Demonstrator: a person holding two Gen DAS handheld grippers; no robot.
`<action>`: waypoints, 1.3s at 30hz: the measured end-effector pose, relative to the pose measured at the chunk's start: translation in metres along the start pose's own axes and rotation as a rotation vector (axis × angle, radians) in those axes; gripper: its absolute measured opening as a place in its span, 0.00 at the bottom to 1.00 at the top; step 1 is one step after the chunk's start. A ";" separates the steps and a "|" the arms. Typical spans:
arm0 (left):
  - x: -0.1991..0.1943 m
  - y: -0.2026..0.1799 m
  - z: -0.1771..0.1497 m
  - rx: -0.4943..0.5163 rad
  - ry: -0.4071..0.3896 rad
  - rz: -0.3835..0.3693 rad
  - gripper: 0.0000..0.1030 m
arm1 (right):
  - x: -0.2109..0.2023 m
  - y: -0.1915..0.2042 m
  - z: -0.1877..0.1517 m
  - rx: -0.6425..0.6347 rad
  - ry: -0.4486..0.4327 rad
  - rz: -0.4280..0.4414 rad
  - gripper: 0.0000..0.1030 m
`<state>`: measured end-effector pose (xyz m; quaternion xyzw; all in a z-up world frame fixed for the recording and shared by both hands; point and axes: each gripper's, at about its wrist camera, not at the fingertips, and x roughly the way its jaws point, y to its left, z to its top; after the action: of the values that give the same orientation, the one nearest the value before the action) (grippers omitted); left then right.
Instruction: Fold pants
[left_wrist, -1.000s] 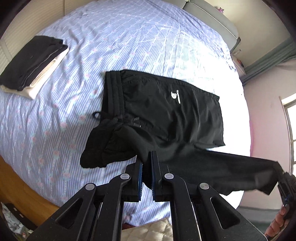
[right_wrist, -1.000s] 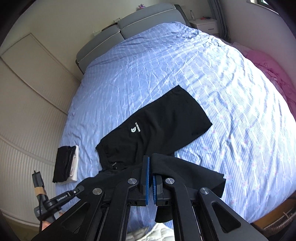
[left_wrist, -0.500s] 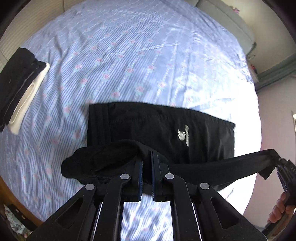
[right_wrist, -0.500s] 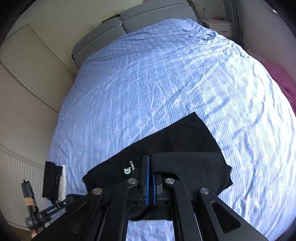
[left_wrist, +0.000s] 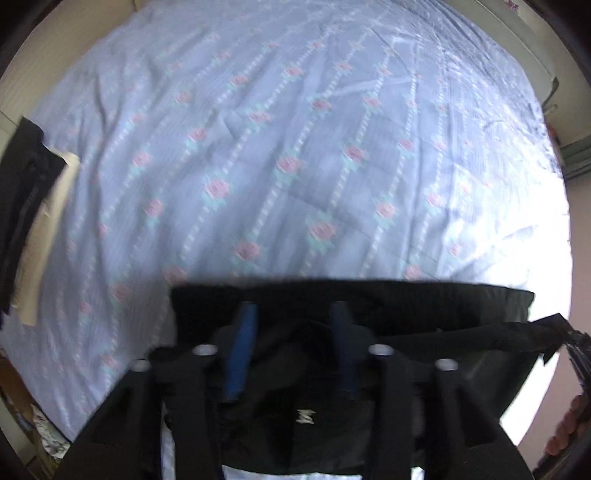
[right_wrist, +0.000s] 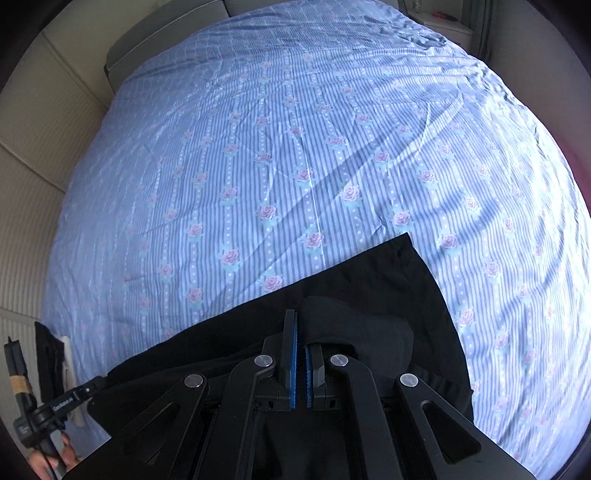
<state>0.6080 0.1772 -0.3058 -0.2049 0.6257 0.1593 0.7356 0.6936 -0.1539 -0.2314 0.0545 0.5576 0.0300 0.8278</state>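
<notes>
Black pants (left_wrist: 369, 306) lie folded lengthwise on the blue flowered sheet, a small white logo (left_wrist: 306, 417) showing near the lower edge. My left gripper (left_wrist: 292, 308) points straight down just over the waist end. Its jaws are opening, the blue pads (left_wrist: 242, 350) stand apart, and the cloth lies under them without being pinched. My right gripper (right_wrist: 300, 332) is shut on a bunched fold of the pants (right_wrist: 354, 325) at the leg end. At the left wrist view's right edge, that pinched end (left_wrist: 546, 332) is still lifted a little.
A folded pile of black and cream clothes (left_wrist: 33, 206) sits at the bed's left side, also seen as the pile (right_wrist: 55, 350) in the right wrist view. The grey headboard (right_wrist: 166, 40) is at the far end. Bare sheet (right_wrist: 314, 166) stretches beyond the pants.
Both grippers came forward and down over the bed, carrying the lifted leg onto the leg that lay flat. The left jaws, shut on cloth before, have opened and let go.
</notes>
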 end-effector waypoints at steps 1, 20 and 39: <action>-0.004 0.000 0.002 0.016 -0.022 0.008 0.63 | 0.002 -0.001 0.003 0.008 0.002 0.000 0.08; -0.095 -0.013 -0.158 0.549 -0.280 -0.028 0.68 | -0.117 -0.017 -0.119 -0.318 -0.195 0.004 0.60; -0.037 -0.198 -0.389 1.578 -0.506 0.073 0.36 | -0.112 -0.149 -0.292 0.027 0.022 -0.023 0.59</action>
<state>0.3661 -0.1879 -0.3013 0.4337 0.3756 -0.2616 0.7762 0.3793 -0.2971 -0.2554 0.0588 0.5677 0.0134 0.8210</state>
